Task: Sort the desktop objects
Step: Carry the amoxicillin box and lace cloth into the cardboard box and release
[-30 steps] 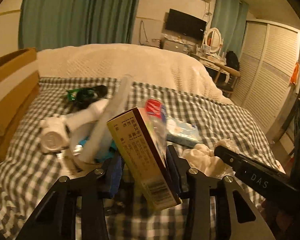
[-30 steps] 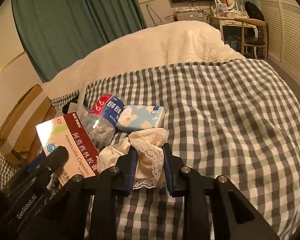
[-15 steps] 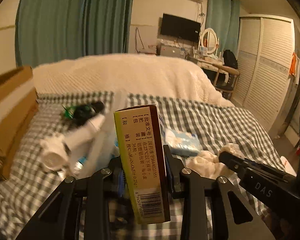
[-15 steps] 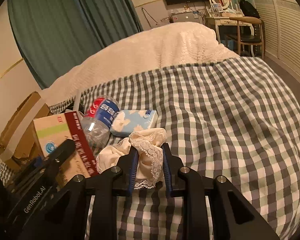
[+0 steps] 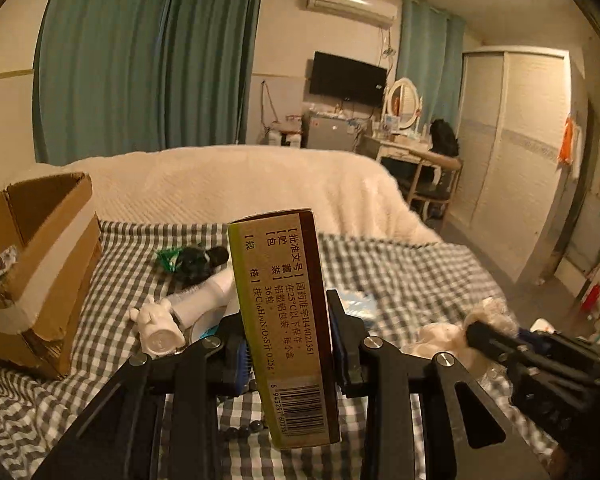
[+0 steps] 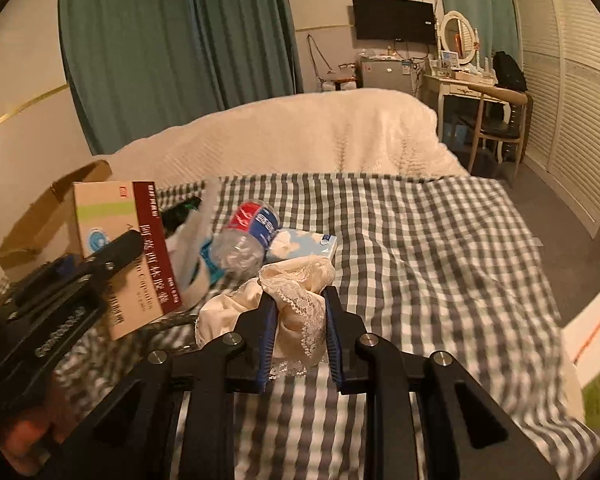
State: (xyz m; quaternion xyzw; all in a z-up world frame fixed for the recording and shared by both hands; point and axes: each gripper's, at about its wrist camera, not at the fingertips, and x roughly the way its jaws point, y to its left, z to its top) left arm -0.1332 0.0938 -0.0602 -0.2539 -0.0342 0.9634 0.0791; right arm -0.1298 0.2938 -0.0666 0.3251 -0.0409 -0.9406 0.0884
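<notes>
My left gripper [image 5: 286,332] is shut on a medicine box [image 5: 286,312], held upright on its narrow side above the checked bedspread; the same medicine box [image 6: 120,248] shows at the left of the right wrist view. My right gripper [image 6: 298,320] is shut on a cream lace cloth [image 6: 296,300], lifted off the bed; this cloth [image 5: 440,336] appears at the right of the left wrist view. On the bed lie a plastic bottle [image 6: 248,236], a blue tissue pack [image 6: 304,244], a white tube-shaped item [image 5: 188,308] and a dark object [image 5: 198,260].
An open cardboard box [image 5: 32,264] stands at the left on the bed. A cream blanket [image 6: 300,136] covers the far end of the bed. A dressing table and chair [image 6: 496,112] stand beyond, and a white-green object [image 6: 596,344] sits off the bed's right edge.
Both grippers have risen with their loads. The medicine box went from tilted to upright as the left jaws closed on it. The lace cloth has come up off the bedspread.
</notes>
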